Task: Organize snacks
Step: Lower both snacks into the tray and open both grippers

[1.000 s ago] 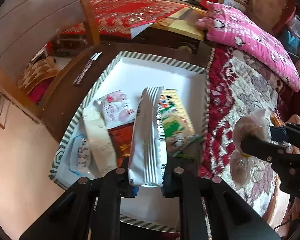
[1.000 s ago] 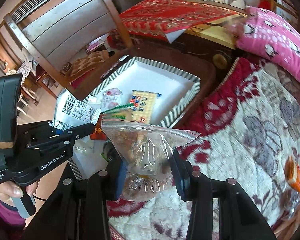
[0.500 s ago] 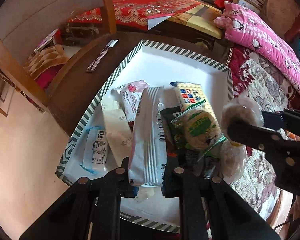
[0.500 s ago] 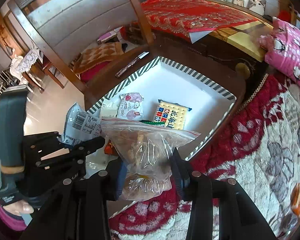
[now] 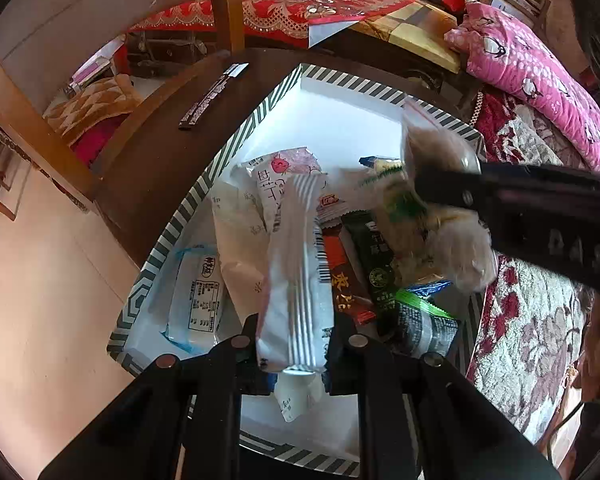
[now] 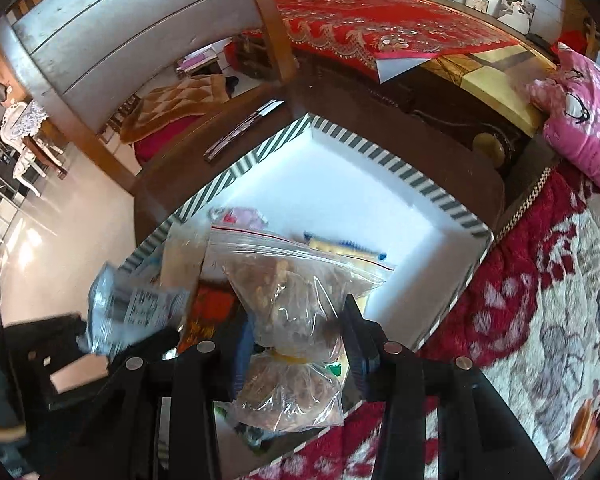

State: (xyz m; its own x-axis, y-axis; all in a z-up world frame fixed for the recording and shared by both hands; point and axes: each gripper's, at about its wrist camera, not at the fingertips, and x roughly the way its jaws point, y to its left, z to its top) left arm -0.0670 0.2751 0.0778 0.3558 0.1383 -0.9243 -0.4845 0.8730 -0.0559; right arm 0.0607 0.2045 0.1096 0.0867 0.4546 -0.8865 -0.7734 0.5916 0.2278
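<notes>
My left gripper (image 5: 294,350) is shut on a white striped snack packet (image 5: 296,276) and holds it over the near part of the white box with a green-striped rim (image 5: 236,148). My right gripper (image 6: 296,332) is shut on a clear zip bag of brown snacks (image 6: 296,300) and holds it over the same box (image 6: 384,156). The bag also shows in the left wrist view (image 5: 440,208), blurred, with the right gripper's black body (image 5: 540,216) reaching in from the right. Several packets lie in the box, among them a pink-printed one (image 5: 276,176) and a dark green bar (image 5: 376,256).
The box sits on a dark wooden table (image 5: 160,168) beside a bed with a red floral blanket (image 6: 540,300). A thin dark strip (image 5: 212,96) lies on the table. A pink pillow (image 5: 540,68) lies on the bed. A wooden chair post (image 6: 272,32) stands behind.
Both grippers have moved forward over the box. The right gripper with its bag came in from the bed side and now hangs above the packets on the box's right.
</notes>
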